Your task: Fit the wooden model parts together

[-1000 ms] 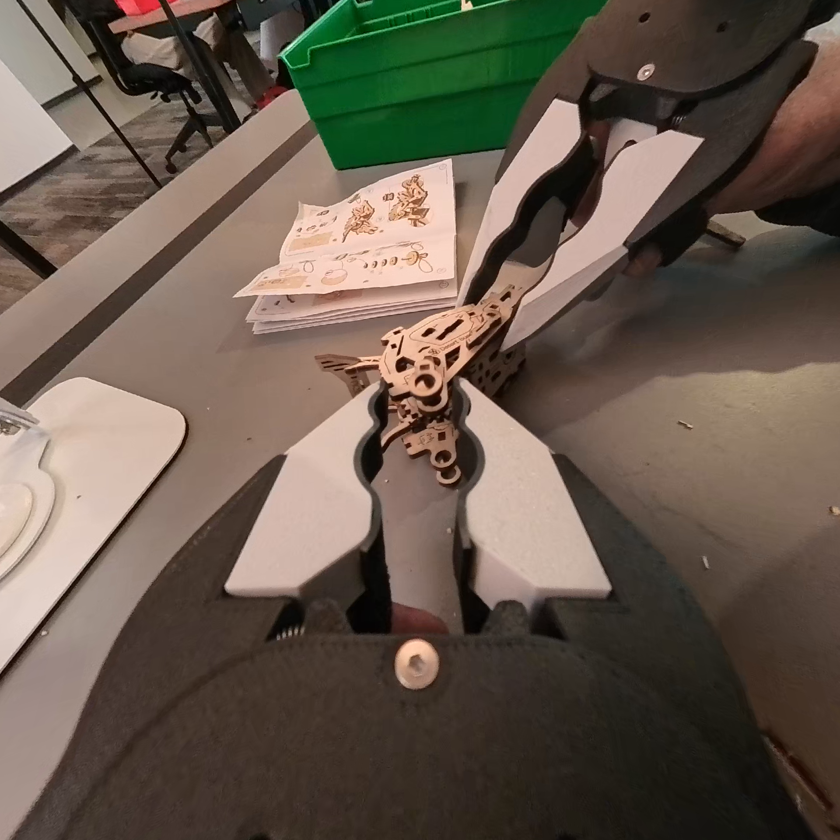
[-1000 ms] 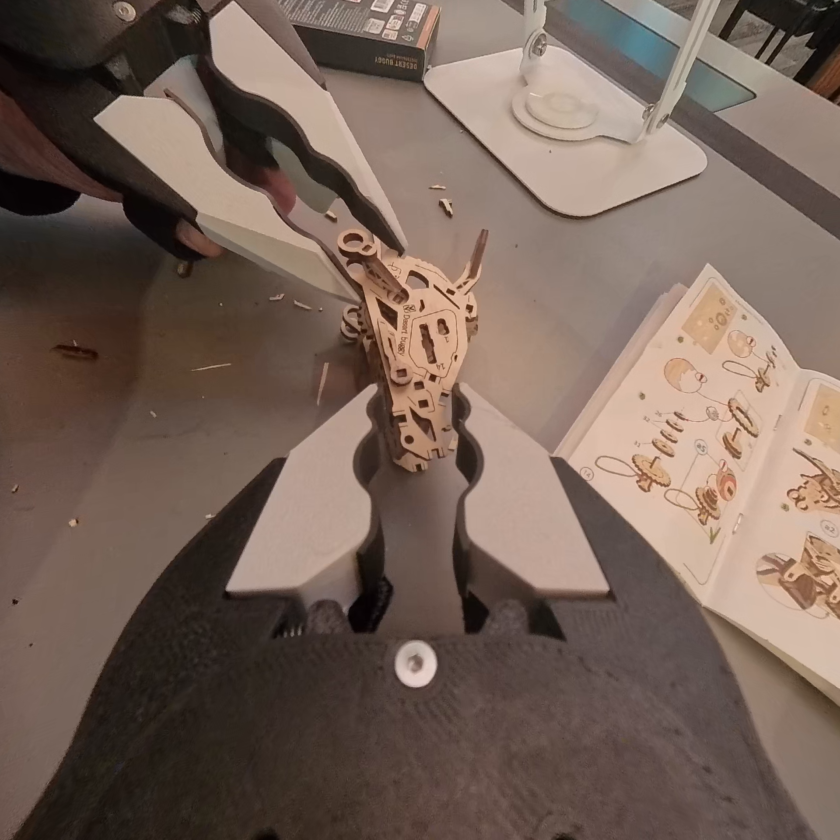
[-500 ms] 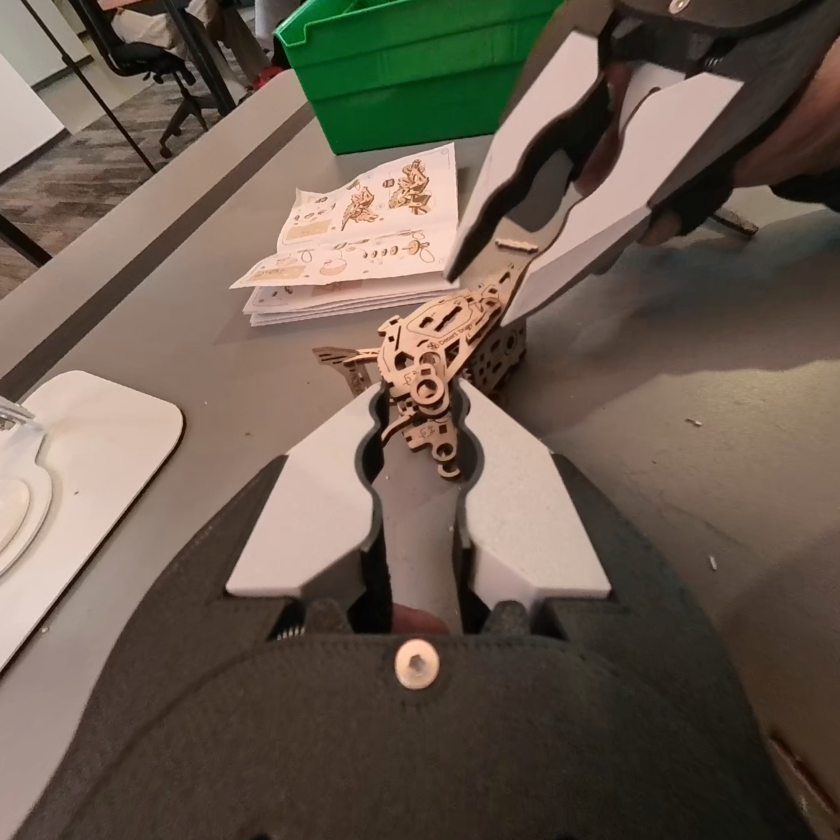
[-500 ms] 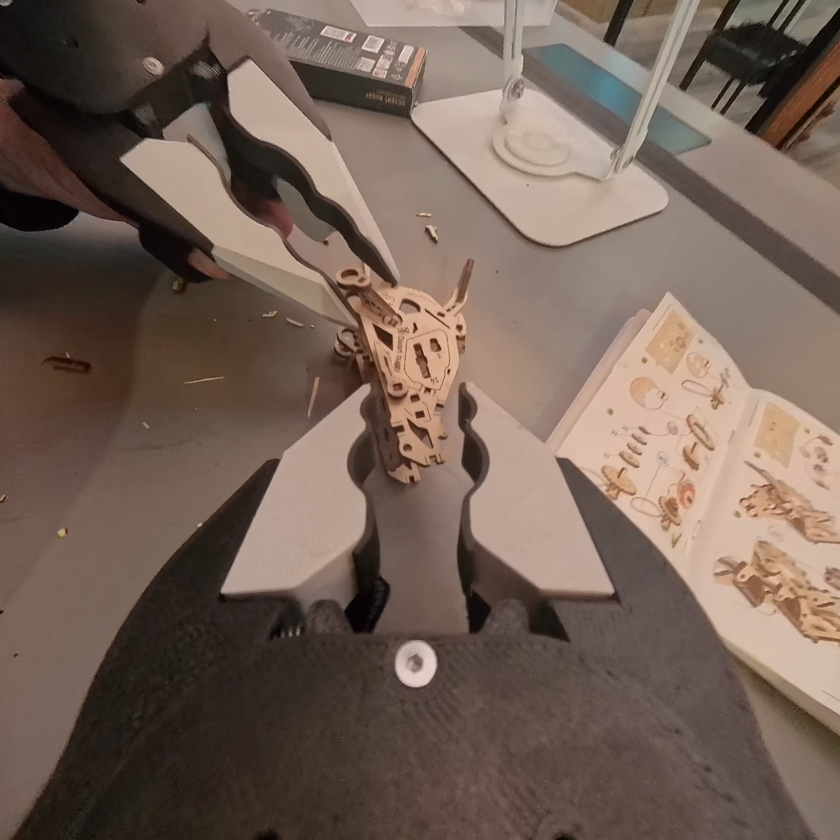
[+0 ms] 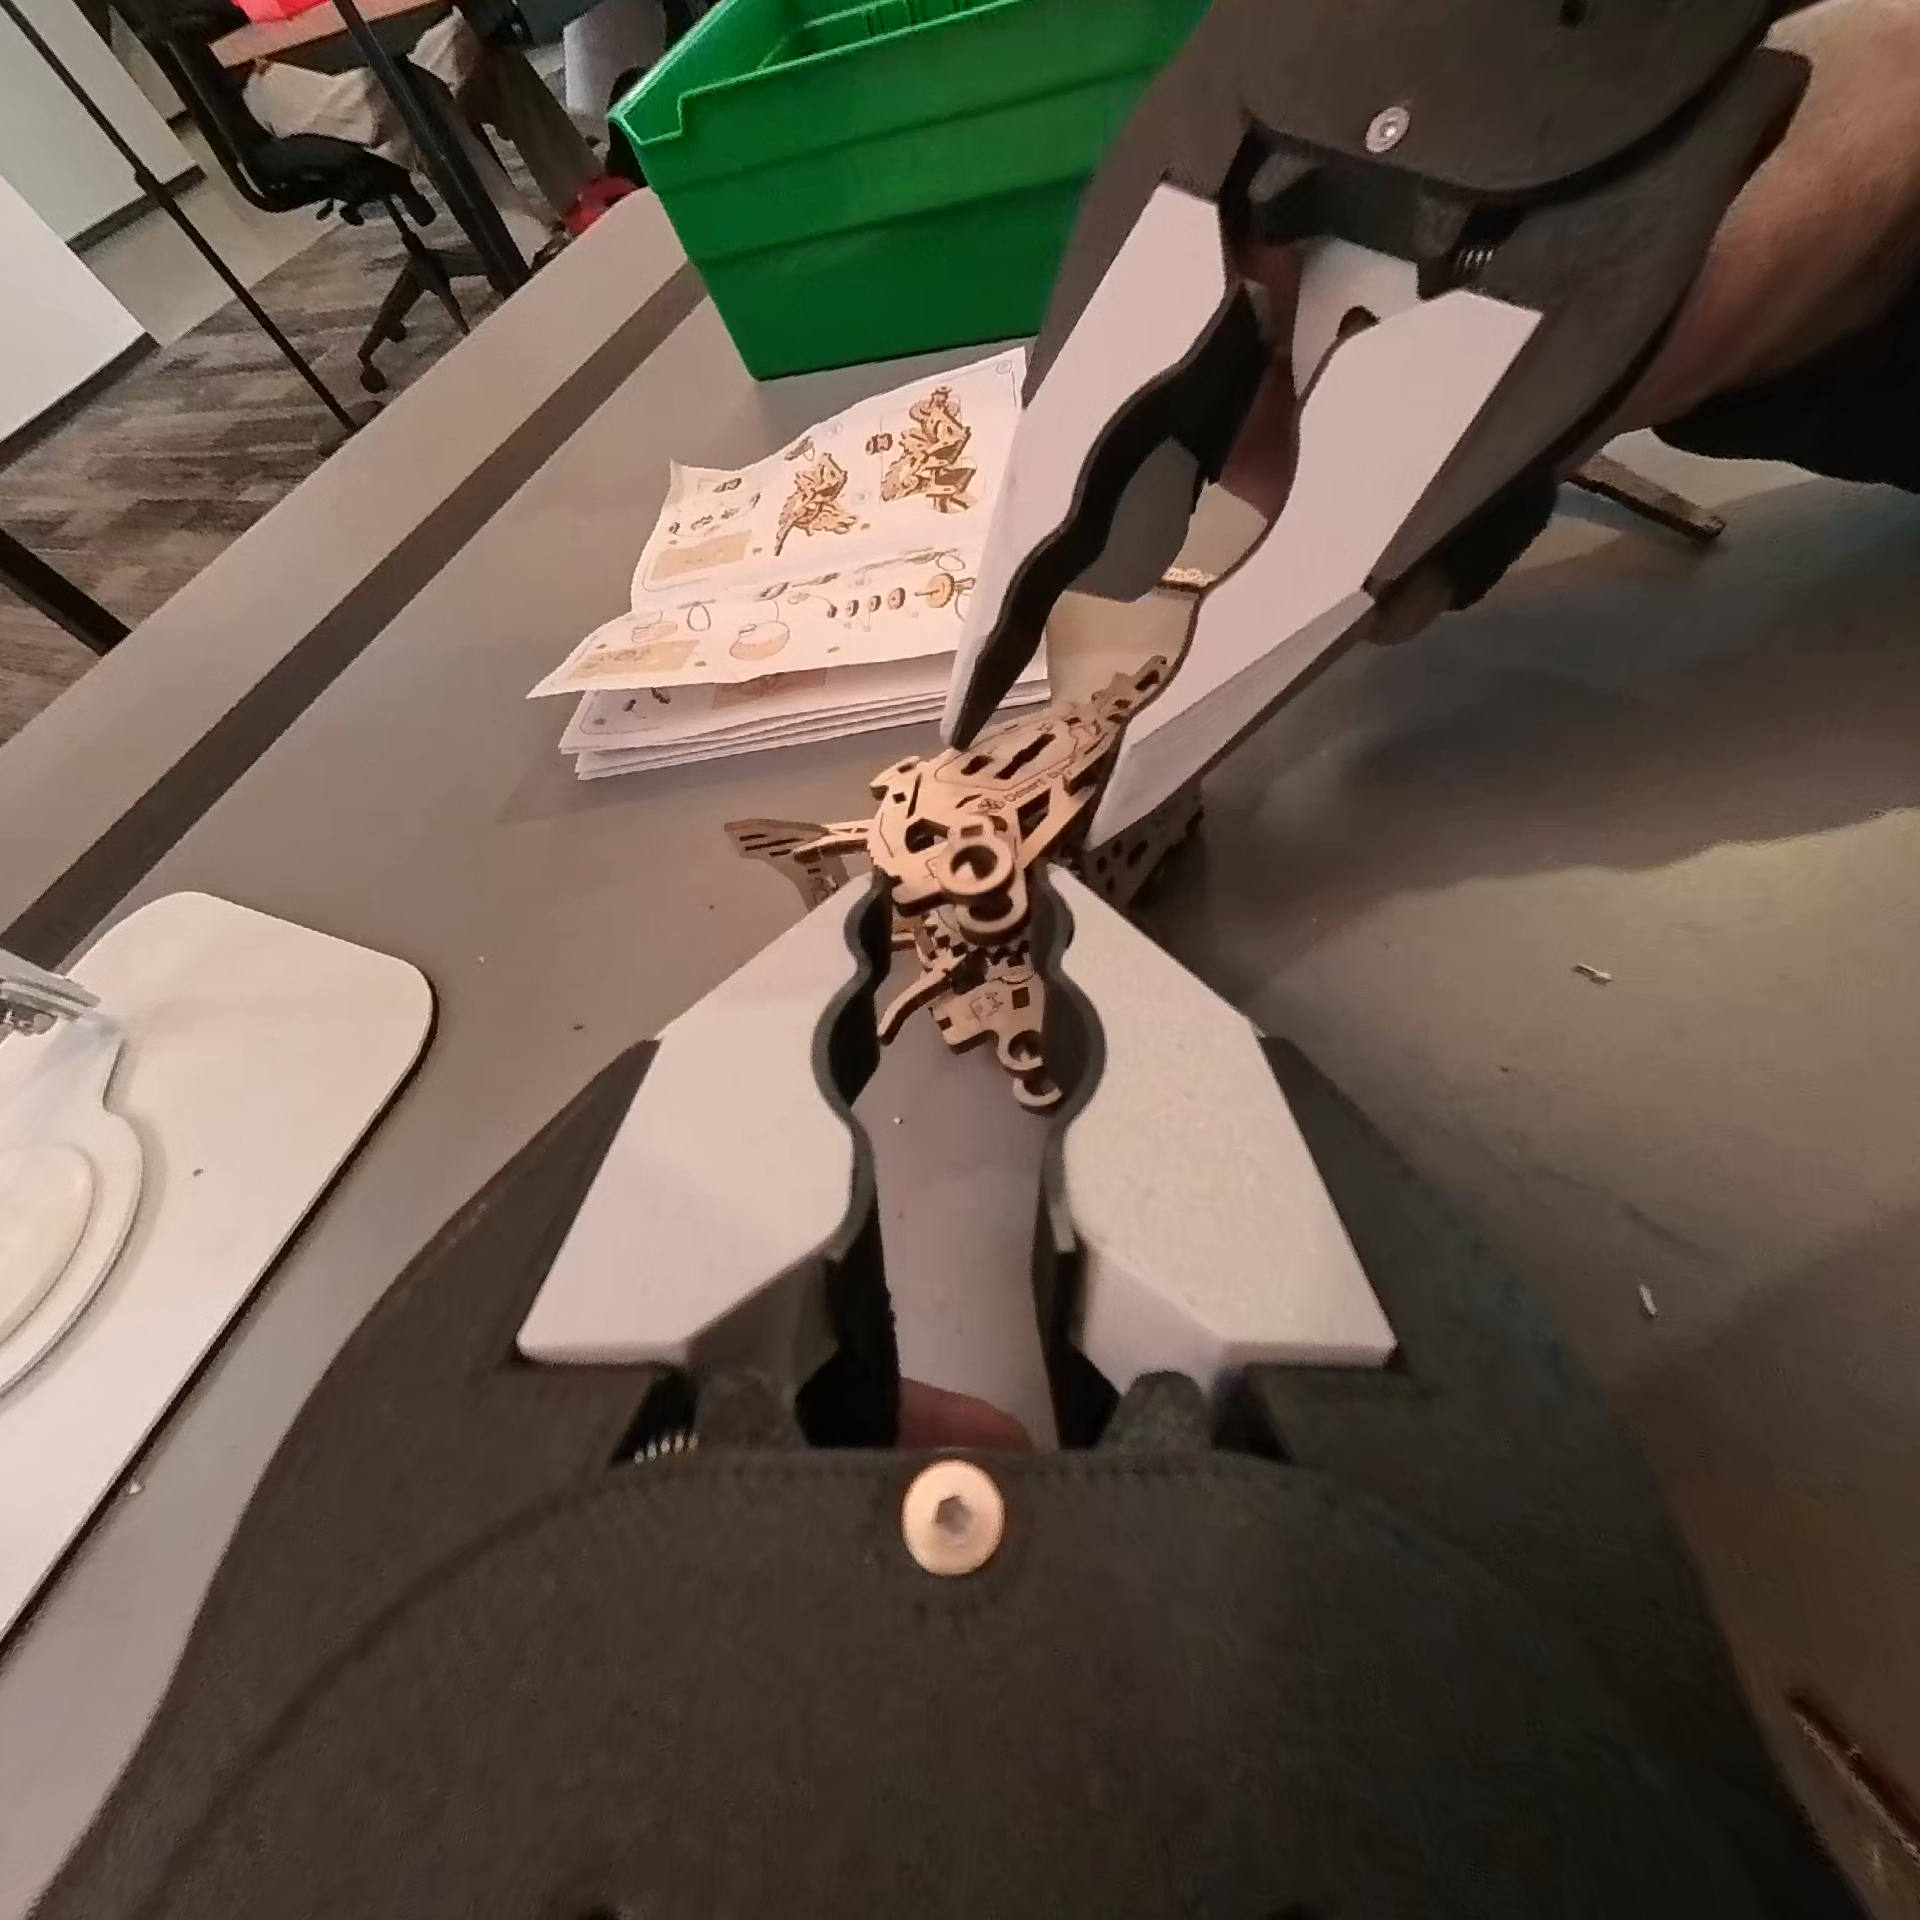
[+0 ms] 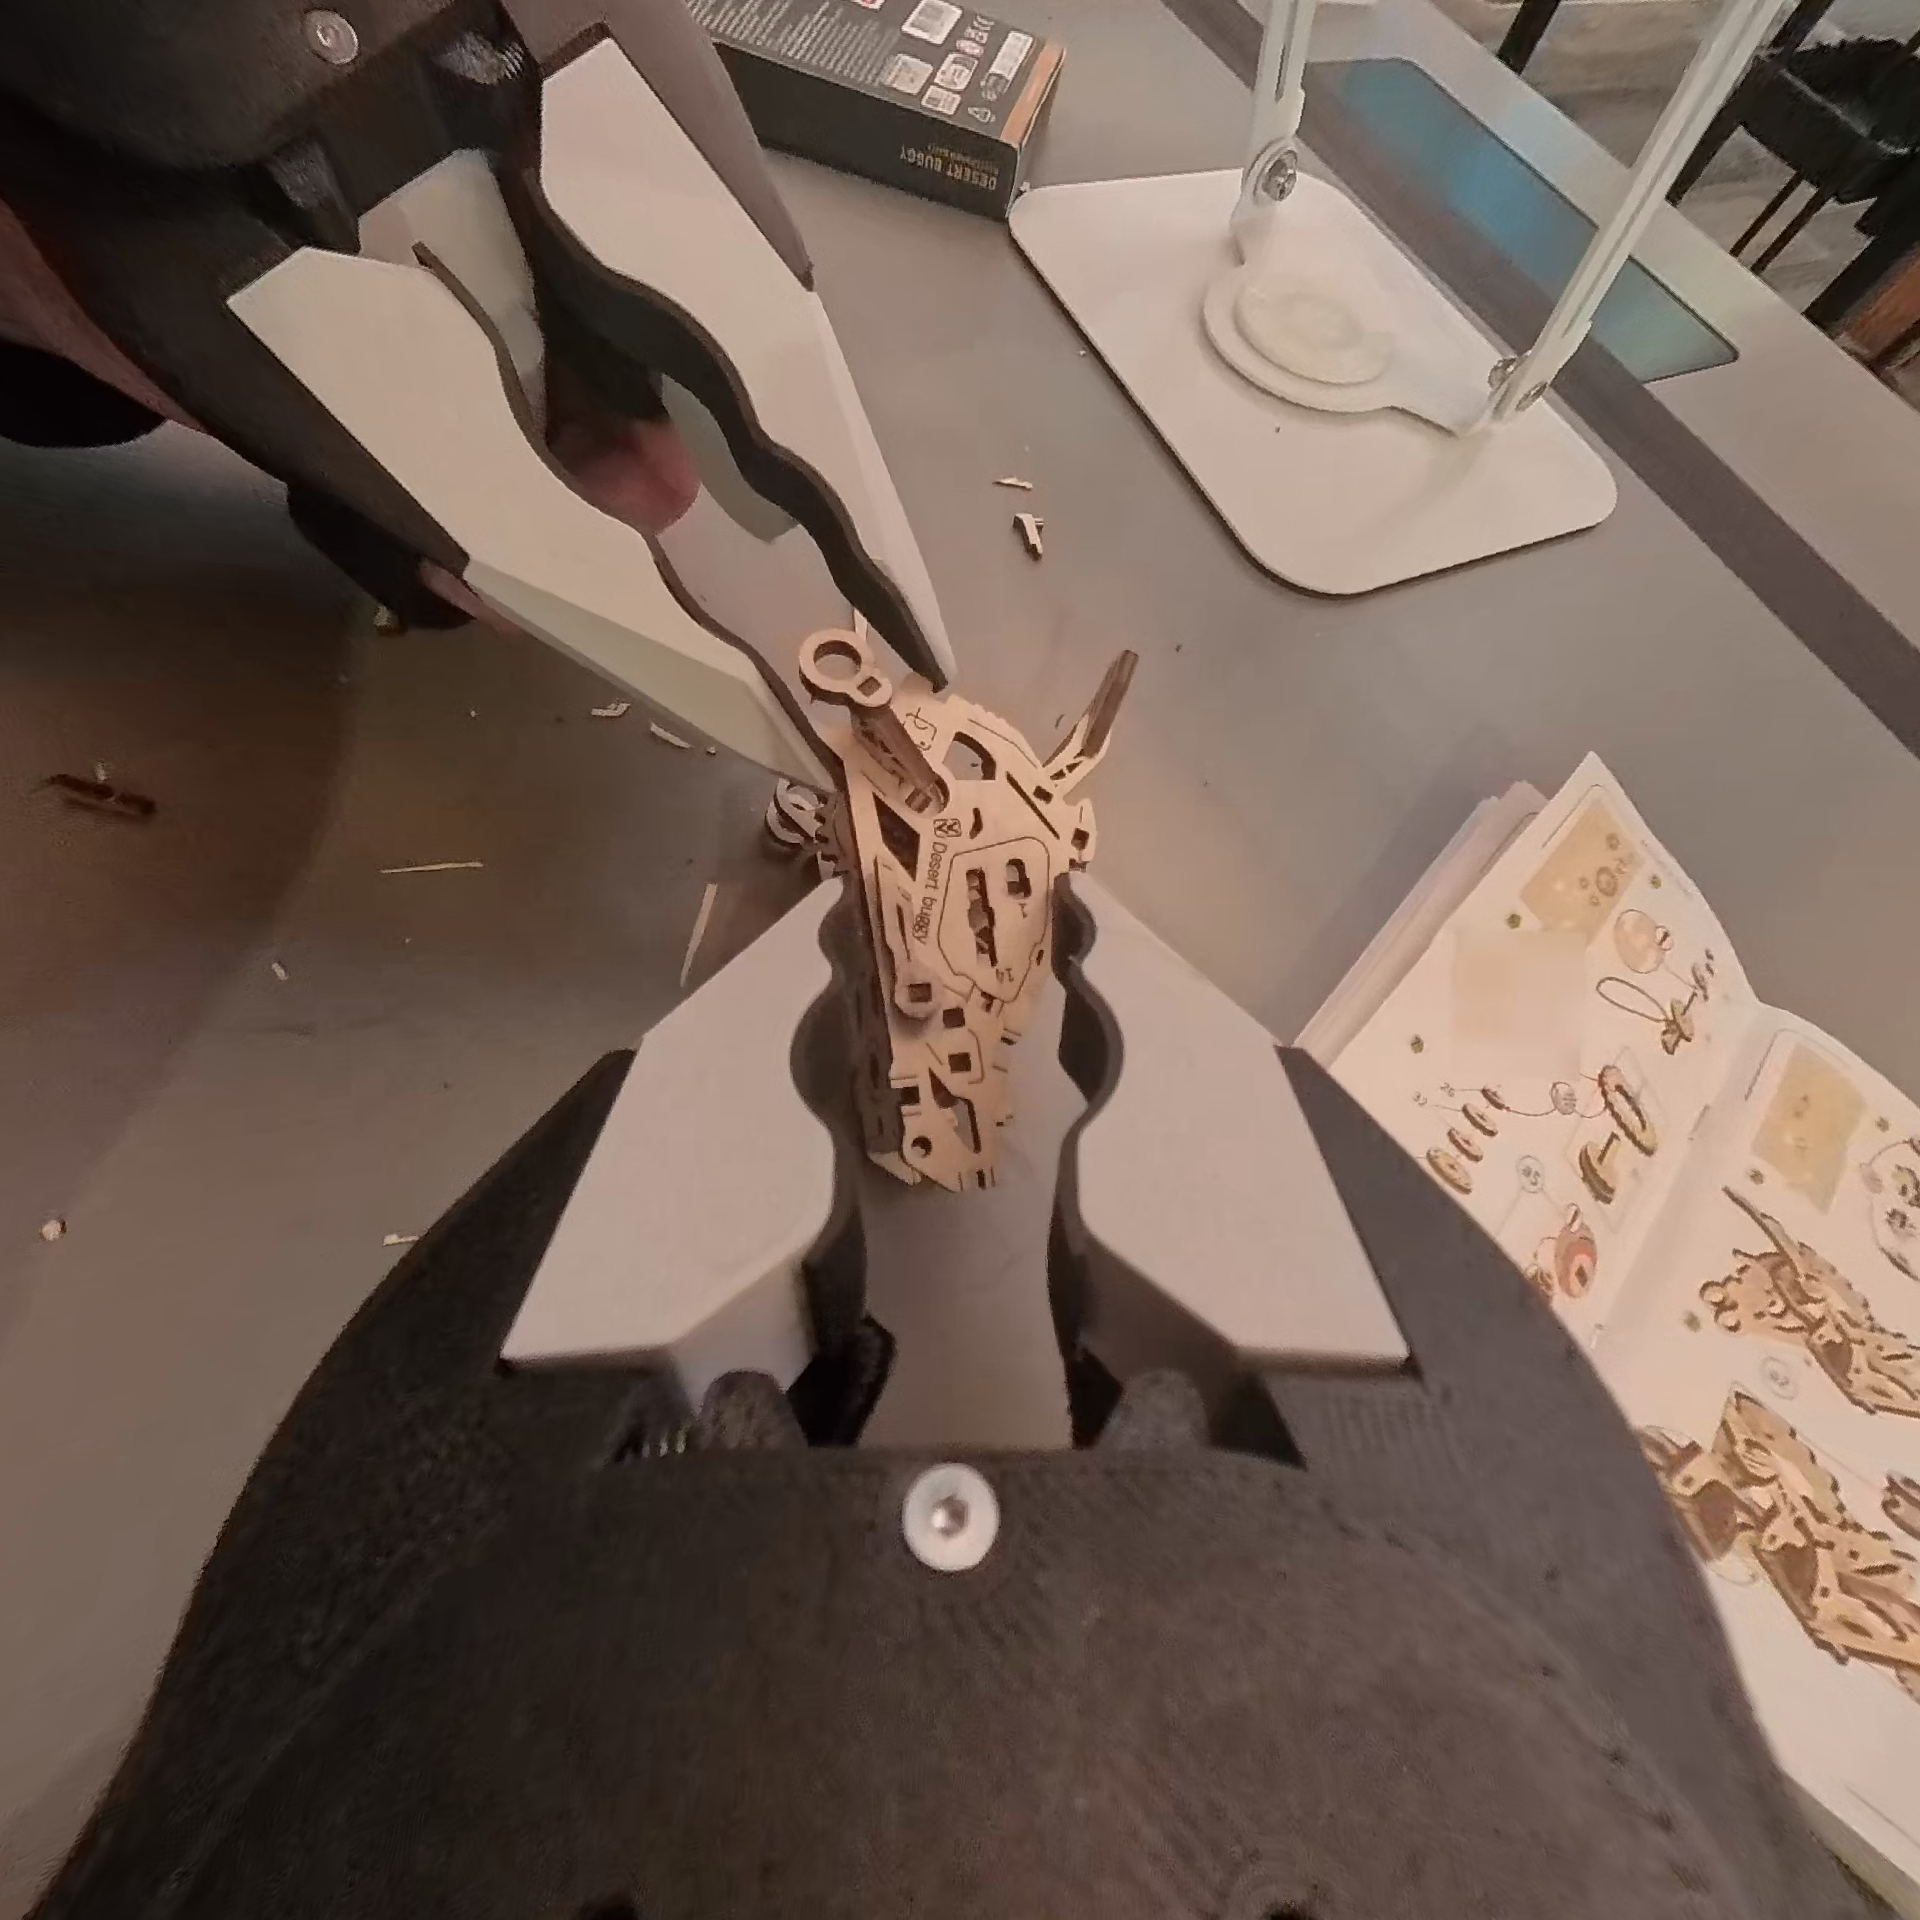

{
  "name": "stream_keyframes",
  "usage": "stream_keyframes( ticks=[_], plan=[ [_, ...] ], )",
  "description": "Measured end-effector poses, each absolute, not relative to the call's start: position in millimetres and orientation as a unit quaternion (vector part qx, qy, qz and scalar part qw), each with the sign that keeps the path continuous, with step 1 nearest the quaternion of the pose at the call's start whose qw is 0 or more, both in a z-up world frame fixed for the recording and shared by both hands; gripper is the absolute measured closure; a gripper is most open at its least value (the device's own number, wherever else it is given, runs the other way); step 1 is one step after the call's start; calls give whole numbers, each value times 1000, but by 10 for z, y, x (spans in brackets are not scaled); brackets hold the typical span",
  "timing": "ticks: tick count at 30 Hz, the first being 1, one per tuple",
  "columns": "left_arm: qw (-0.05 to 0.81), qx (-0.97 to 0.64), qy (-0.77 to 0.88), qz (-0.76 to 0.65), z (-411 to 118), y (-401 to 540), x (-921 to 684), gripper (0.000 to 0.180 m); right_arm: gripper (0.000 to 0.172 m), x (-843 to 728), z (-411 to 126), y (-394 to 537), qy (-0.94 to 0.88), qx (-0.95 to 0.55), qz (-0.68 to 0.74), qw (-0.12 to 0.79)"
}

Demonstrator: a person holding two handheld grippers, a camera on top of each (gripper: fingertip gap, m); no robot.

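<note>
The wooden model [image 5: 997,790], a tan laser-cut assembly, stands tilted on the grey table [image 5: 1558,1039]. My left gripper [image 5: 961,894] is shut on its near end, with both pads against the stacked parts below a ring-shaped piece. My right gripper [image 5: 1039,769] comes in from the upper right with its fingers spread around the model's far end. In the right wrist view the model [image 6: 956,935] stands between my right gripper's [image 6: 951,914] open fingers, against the left pad, with a thin gap at the right pad. The left gripper [image 6: 873,727] holds the model's top there.
A green bin [image 5: 883,156] stands at the back. An open instruction booklet [image 5: 810,592] lies behind the model and also shows in the right wrist view [image 6: 1610,1143]. A white stand base [image 6: 1351,416], a dark box [image 6: 904,125] and wood chips [image 6: 1029,530] lie on the table. My two grippers' fingertips are within a few centimetres of each other.
My right gripper's jaws widened and let go of the model, rose above its far end, then came back down around it. My left gripper kept its hold and barely moved.
</note>
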State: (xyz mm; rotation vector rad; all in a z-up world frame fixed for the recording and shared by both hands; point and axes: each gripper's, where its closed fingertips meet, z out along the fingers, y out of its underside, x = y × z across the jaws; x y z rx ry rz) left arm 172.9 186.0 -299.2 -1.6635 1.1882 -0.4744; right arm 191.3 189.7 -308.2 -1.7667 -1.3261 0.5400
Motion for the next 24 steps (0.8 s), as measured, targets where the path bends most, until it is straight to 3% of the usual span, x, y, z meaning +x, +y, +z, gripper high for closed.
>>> stream_keyframes(
  ticks=[24],
  plan=[
    [507, -686, 493, -172, -3027, 1843, 1681, 156, 135, 1923, -3059, 1899, -546, -694, 224, 413]
  ],
)
